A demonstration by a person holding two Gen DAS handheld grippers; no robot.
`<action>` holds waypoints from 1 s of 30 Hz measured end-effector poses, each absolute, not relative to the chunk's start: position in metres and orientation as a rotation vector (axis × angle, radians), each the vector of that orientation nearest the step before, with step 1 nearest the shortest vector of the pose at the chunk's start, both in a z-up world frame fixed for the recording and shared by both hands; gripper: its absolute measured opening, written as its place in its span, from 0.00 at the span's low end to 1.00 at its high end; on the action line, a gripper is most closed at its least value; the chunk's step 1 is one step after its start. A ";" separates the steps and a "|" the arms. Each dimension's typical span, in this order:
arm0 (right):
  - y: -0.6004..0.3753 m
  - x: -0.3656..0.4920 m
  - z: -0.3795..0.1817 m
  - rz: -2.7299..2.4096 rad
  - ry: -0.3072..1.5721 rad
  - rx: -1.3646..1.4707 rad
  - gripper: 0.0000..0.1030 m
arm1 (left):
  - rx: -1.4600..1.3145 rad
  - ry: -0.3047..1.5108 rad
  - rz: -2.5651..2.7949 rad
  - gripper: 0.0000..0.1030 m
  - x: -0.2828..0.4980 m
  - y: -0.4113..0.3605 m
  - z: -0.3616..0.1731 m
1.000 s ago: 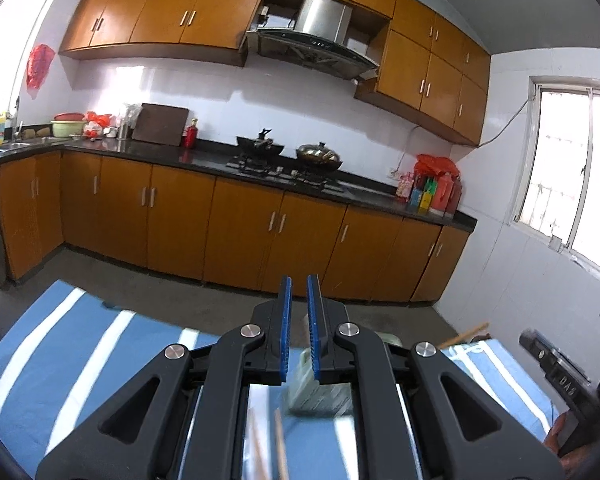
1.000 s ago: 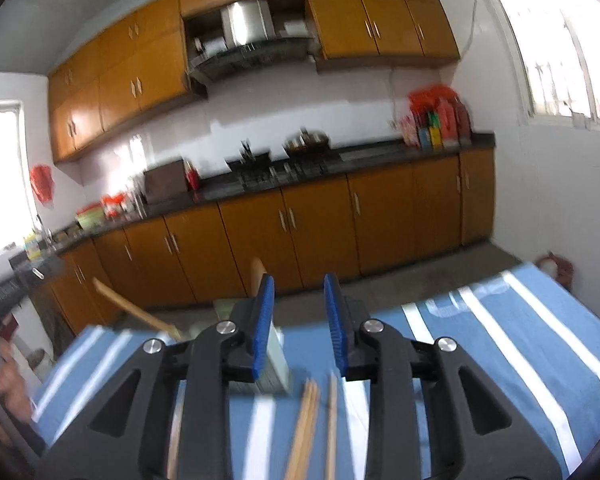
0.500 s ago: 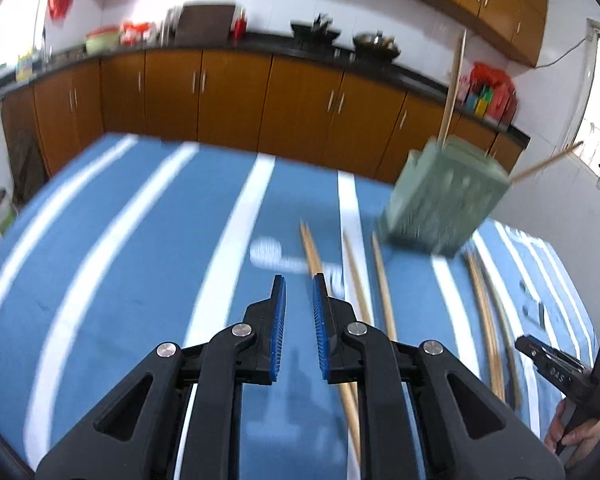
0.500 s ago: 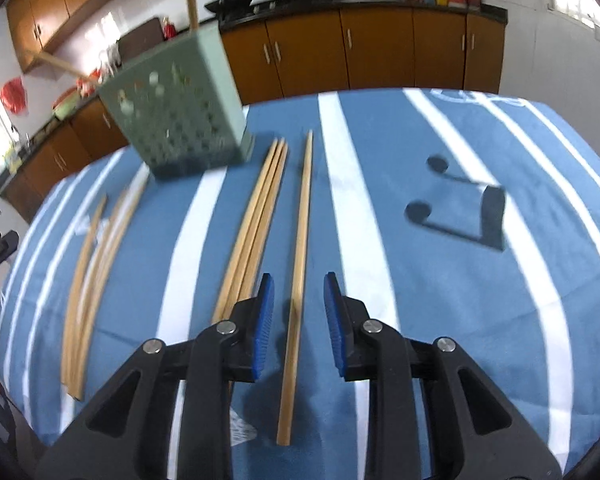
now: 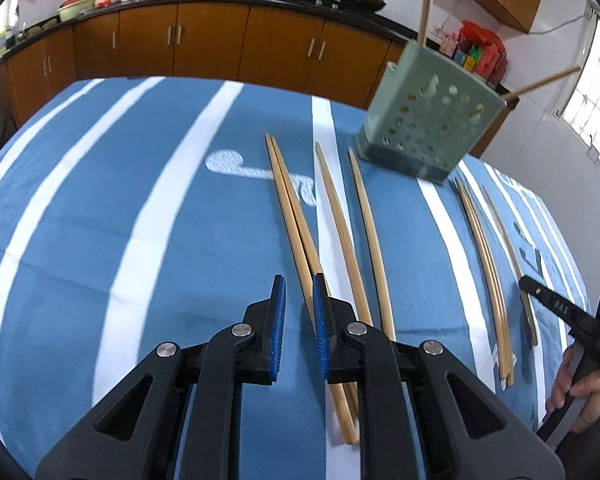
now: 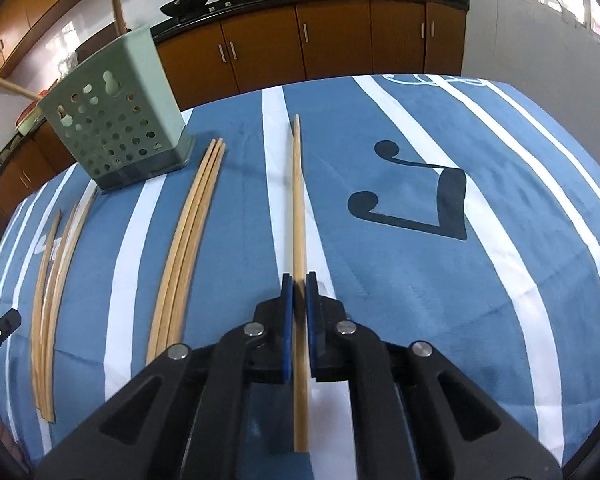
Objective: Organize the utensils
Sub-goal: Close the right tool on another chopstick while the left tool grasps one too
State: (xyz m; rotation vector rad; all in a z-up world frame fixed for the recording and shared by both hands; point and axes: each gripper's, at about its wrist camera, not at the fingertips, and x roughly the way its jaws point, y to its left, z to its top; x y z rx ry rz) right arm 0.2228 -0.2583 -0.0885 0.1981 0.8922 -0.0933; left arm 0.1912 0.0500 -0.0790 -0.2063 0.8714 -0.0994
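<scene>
Gripping a single wooden chopstick (image 6: 299, 216), the right gripper (image 6: 299, 285) has just drawn its jaws together, and the blue pads now press the stick on both sides at a point nearer its thick end than its tip. The chopstick lies flat on the blue striped tablecloth (image 6: 420, 280), its long axis running straight away from the gripper, thin end pointing toward the far table edge, to the right of the green perforated utensil holder (image 6: 116, 120). In my judgement the lift should be straight up and slow, since the hold is behind the stick's middle and the long forward part will tend to droop; the tip should then be swung down before it is lowered into the holder's open top, clear of the two chopsticks already leaning out of it. The left gripper (image 5: 299, 302) stands narrow with nothing between its jaws, hovering just left of a pair of chopsticks (image 5: 292, 216) that lies left of the holder (image 5: 428, 128). Two more loose chopsticks (image 5: 352, 232) lie between that pair and the holder, all pointing thin end toward it. A further bundle of three chopsticks (image 6: 188, 232) lies between the held stick and the holder, parallel to it.
</scene>
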 end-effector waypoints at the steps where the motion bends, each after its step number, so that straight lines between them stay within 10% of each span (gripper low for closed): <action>1: -0.258 0.223 -0.089 -0.093 0.891 0.193 0.07 | -0.204 0.878 -0.104 0.14 0.191 0.048 -0.081; 30: -0.248 0.227 -0.089 -0.052 0.894 0.143 0.08 | -0.082 0.910 -0.025 0.07 0.213 0.041 -0.089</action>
